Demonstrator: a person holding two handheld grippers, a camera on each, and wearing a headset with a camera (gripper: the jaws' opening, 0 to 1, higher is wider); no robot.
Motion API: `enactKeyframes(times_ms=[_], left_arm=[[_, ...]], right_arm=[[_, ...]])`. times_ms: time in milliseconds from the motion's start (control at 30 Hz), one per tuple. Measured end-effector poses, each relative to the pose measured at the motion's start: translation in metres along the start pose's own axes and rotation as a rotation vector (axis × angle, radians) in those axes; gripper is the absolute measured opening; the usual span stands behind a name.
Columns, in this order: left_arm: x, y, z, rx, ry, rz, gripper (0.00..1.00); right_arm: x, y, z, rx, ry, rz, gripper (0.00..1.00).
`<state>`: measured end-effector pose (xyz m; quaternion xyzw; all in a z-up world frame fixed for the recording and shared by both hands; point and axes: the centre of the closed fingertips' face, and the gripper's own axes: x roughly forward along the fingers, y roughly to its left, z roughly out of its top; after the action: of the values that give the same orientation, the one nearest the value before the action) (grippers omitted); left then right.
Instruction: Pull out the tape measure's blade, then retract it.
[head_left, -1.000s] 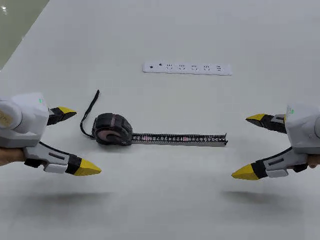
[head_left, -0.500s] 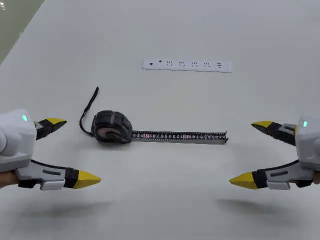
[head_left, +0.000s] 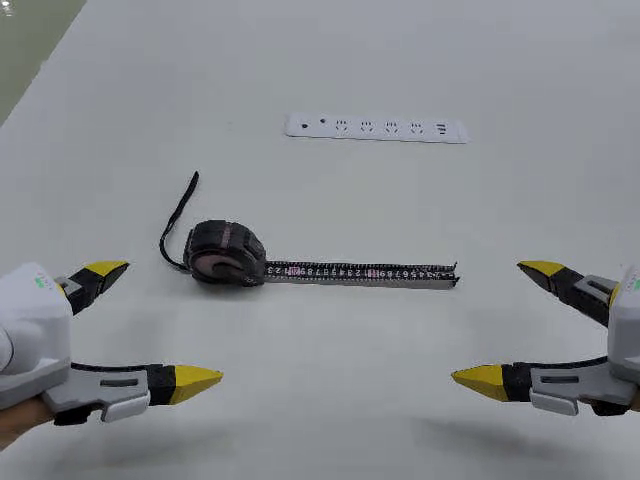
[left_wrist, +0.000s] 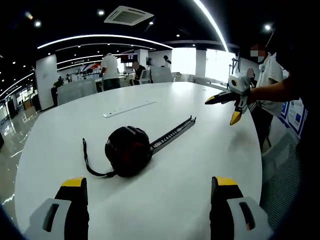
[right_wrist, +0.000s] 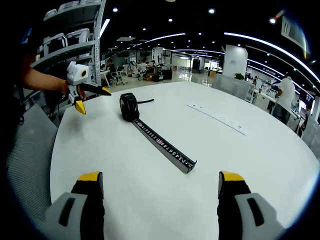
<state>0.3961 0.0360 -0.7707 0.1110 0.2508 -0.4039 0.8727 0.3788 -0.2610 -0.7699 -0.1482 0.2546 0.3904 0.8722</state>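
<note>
Across the last second both grippers have drawn back toward the person while the tape measure has stayed put, its blade as far out as it was. I judge the pulling-out half done and the retraction still to come, with neither tool now placed to start it. The left gripper hangs above the table with its jaws spread wide, holding and touching nothing. In the left gripper view the black case lies straight ahead of it, between the lines of its two jaws and well apart from their yellow tips. The wrist strap trails off the case on the side away from the blade. The right gripper is just as widely spread and just as empty. In the right gripper view the blade's hook end is the nearest part of the tape, ahead of it and between its jaws but clear of both. The blade runs from there away to the case, with the left gripper beyond. A white power strip lies farther out, past the tape from both grippers. Since the blade stays out untouched, I take it that a lock or friction holds it, so retraction probably calls for the left gripper to close in on the case.
</note>
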Motion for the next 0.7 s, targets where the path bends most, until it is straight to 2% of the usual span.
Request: enactKeyframes(times_ms=[100, 133, 233, 333, 433, 700], left_arm=[[-0.001, -0.001, 0.000, -0.009, -0.004, 0.008, 1.00], [-0.009, -0.007, 0.004, -0.058, -0.047, 0.081, 1.00], [-0.011, -0.011, 0.002, -0.085, -0.051, 0.096, 1.00], [-0.013, -0.013, 0.000, -0.097, -0.057, 0.135, 1.00], [-0.015, -0.014, 0.002, -0.108, -0.065, 0.163, 1.00], [-0.019, -0.023, 0.010, -0.105, -0.079, 0.188, 1.00]], right_arm=[[0.000, 0.001, 0.000, 0.012, -0.005, -0.012, 0.97], [-0.004, 0.005, 0.005, 0.063, -0.035, -0.077, 0.97], [-0.005, 0.008, 0.005, 0.065, -0.038, -0.094, 0.97], [-0.005, 0.010, 0.003, 0.080, -0.027, -0.116, 0.97], [-0.007, 0.010, 0.006, 0.108, -0.051, -0.149, 0.97], [-0.009, 0.022, 0.012, 0.152, -0.082, -0.193, 0.96]])
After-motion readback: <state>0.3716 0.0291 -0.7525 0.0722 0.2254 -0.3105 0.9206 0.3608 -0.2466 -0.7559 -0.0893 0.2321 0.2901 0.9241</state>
